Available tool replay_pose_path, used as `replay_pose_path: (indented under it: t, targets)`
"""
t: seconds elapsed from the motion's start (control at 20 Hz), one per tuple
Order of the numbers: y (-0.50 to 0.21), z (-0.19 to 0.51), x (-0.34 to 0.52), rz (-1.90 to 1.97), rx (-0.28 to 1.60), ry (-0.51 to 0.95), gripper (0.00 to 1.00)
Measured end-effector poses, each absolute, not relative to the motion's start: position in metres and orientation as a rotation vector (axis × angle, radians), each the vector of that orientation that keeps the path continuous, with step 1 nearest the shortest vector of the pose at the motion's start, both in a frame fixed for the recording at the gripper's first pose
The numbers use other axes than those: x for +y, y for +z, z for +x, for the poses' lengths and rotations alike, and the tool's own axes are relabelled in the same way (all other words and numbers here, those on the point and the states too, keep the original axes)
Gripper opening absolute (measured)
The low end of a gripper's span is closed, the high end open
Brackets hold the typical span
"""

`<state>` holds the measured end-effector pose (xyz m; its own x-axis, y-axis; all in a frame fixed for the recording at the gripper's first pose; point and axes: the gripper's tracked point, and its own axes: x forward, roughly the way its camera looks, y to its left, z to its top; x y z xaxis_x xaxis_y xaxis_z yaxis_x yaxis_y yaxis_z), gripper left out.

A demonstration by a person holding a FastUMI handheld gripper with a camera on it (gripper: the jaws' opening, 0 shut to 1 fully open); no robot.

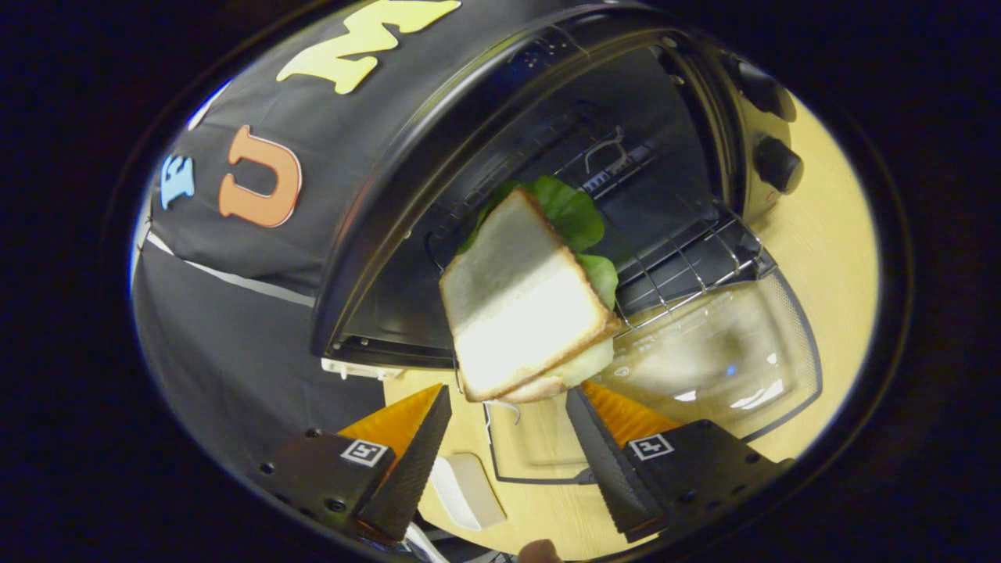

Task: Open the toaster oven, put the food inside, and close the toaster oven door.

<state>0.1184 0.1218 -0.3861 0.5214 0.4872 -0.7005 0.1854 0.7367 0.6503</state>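
1. A pale wooden table [829, 258] carries a black toaster oven [469, 148], and the booth's black cloth wall [235, 328] hangs behind and to the left of it.
2. The whole scene appears tilted, so the gripper is rolled to one side as it looks at the oven.
3. The oven's glass door [727, 367] is folded down flat, open toward the near side, with the table showing through the glass.
4. A wire rack [688, 266] sits in the oven's mouth, sliding out over the hinge of the door.
5. Two dark knobs [778, 164] stand on the oven's right-hand panel.
6. The sandwich [524, 305], white bread with green lettuce sticking out at its far end, lies at the front edge of the rack, its near corner overhanging the door.
7. The gripper [508, 410] sits just short of the sandwich, low over the door.
8. Its fingers are spread wide, one to each side of the sandwich's near corner; neither one plainly presses on the bread, so it holds nothing.
9. A small white object [469, 489] lies on the table between the fingers, nearer than the door; I cannot tell what it is.
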Motion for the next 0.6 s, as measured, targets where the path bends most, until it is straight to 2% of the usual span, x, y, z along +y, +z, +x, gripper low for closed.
replay_pose_path:
  t: [0.6]
  targets:
    - [-0.348,0.054,0.090,0.364,0.985,0.224,0.97]
